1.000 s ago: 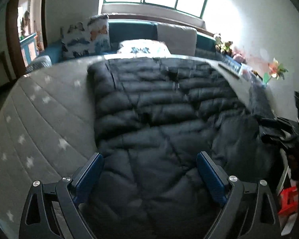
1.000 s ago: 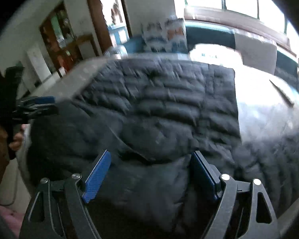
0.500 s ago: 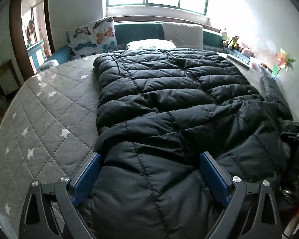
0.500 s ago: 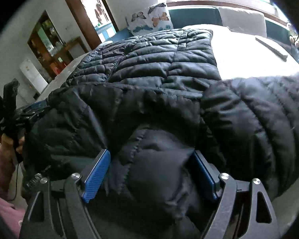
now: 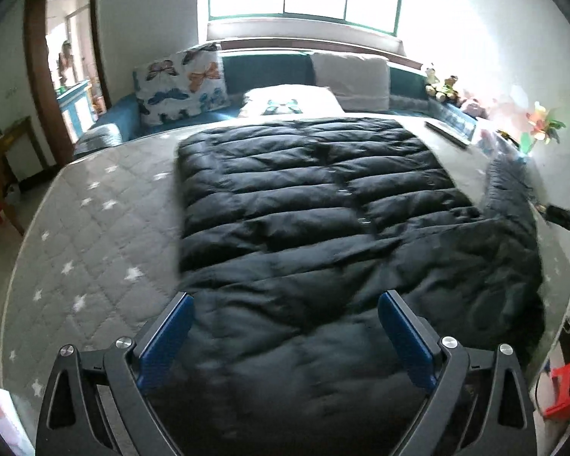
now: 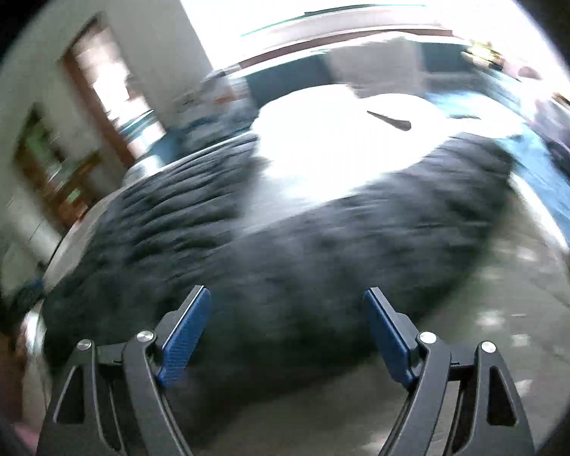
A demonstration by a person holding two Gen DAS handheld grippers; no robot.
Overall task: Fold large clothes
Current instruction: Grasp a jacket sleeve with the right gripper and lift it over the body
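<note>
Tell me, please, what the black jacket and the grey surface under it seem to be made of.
Black puffy quilted jacket: probably smooth synthetic shell with soft filling; it shows stitched horizontal channels and a slight sheen. Grey star-printed mattress: looks like matte woven fabric over padding, stitched in diamonds.

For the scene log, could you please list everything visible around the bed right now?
puffer jacket: one, black, spread flat on the mattress
mattress: one, grey with white stars, under the jacket
butterfly pillow: one, white with coloured butterflies, at the headboard, left
plain pillow: one, white, at the headboard
stool: one, red, floor at right
left hand-held gripper: one, black with blue pads, open above the jacket
right hand-held gripper: one, same colours, open
</note>
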